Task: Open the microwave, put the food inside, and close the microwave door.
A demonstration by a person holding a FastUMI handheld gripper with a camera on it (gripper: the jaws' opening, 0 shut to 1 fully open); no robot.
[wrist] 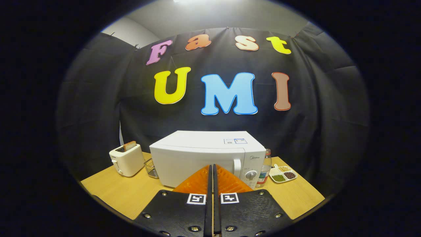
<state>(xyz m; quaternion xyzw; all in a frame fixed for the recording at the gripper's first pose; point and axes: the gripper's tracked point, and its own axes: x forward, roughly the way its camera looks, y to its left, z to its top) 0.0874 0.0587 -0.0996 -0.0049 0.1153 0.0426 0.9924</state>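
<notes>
A white microwave (204,158) stands on the wooden table (125,192) straight ahead, its door closed. The door's handle (237,167) runs upright beside the control panel with its dials (251,175) on the right side. My gripper (212,167) hovers in front of the microwave door, above the table, with its two fingers pressed together and nothing between them. The fingertips point at the door's lower middle, left of the handle. I cannot make out any food dish near the fingers.
A white toaster (126,160) with a slice of toast in it stands left of the microwave, a small wire basket (150,168) between them. Right of the microwave are a plastic bottle (265,168) and a white sectioned dish (283,174) of beans.
</notes>
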